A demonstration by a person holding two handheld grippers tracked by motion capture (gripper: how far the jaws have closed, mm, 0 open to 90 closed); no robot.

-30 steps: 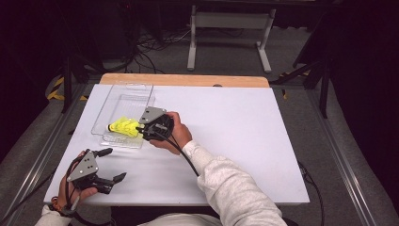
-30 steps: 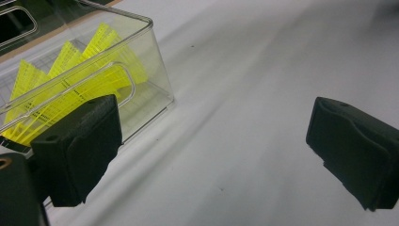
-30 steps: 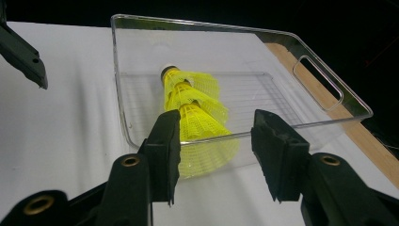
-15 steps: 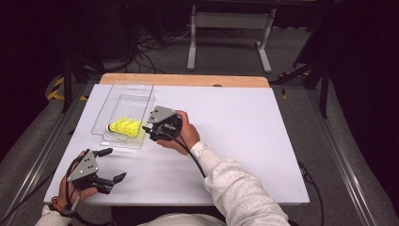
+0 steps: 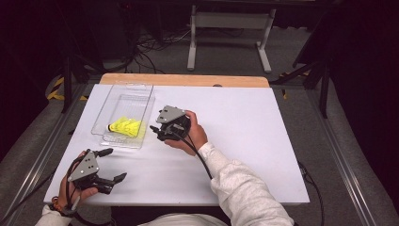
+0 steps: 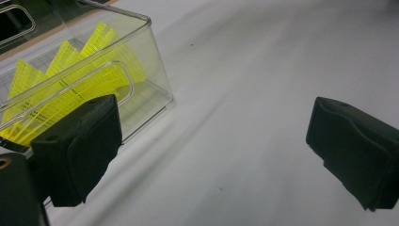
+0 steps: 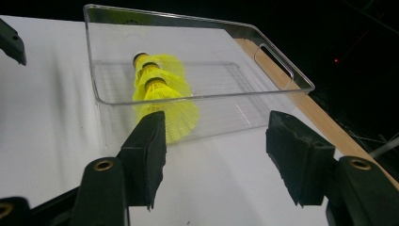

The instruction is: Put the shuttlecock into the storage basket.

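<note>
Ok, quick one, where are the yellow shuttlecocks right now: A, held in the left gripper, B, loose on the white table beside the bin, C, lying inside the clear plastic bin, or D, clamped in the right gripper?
C: the yellow shuttlecocks lie inside the clear plastic bin, and the right gripper sits outside its wall with open jaws and nothing between them.

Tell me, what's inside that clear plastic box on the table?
Yellow shuttlecocks lie inside the clear box, three caps showing, nested in a row. Their overlapping skirts hide whether anything smaller lies beneath them.
</note>
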